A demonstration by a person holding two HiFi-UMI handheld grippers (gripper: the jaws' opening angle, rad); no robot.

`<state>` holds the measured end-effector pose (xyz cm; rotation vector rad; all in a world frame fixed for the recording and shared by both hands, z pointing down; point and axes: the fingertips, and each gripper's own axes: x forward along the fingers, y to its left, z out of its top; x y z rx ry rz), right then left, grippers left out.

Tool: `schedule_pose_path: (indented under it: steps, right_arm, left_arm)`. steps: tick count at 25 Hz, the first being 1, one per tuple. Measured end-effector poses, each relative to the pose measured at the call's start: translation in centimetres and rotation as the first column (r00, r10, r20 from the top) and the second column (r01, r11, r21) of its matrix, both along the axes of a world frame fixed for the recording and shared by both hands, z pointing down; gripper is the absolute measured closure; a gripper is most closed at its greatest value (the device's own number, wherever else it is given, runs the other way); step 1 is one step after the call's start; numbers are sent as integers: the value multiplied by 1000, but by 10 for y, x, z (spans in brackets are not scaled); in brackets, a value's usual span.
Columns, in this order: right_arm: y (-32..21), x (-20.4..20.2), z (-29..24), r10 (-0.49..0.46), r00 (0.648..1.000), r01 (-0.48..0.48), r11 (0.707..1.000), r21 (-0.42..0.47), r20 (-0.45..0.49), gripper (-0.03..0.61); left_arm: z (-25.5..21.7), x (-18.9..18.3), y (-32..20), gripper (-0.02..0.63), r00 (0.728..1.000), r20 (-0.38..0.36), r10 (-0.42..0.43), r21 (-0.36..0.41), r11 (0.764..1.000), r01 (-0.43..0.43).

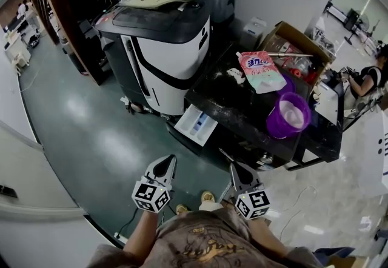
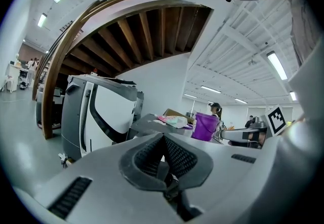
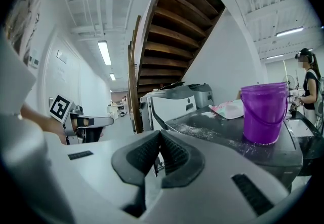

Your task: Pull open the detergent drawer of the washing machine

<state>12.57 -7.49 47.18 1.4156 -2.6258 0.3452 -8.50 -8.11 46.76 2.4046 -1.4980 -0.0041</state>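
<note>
Left gripper (image 1: 165, 165) and right gripper (image 1: 236, 171) are both closed on nothing. The detergent drawer (image 1: 197, 125) sits at frame centre above and between them, apparently already out and marginally nearer the left.

we wear a brown shirt (image 1: 209, 242) with a pale golden print, and light shoes (image 1: 208, 196). our left gripper (image 1: 171, 159) and right gripper (image 1: 234, 167) are grey wedges with black ribbed pads (image 2: 179, 156), each carrying a black-and-white marker cube (image 1: 151, 195).
</note>
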Motion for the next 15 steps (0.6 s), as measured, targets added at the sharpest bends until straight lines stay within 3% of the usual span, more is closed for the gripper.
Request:
schedule_pose_path:
  steps: [15]
  right_arm:
    - [-8, 0, -2, 13, 1000, -13, 1000, 3, 15, 577]
  left_arm:
    - [5, -4, -6, 592, 999, -37, -29, -27, 999, 28]
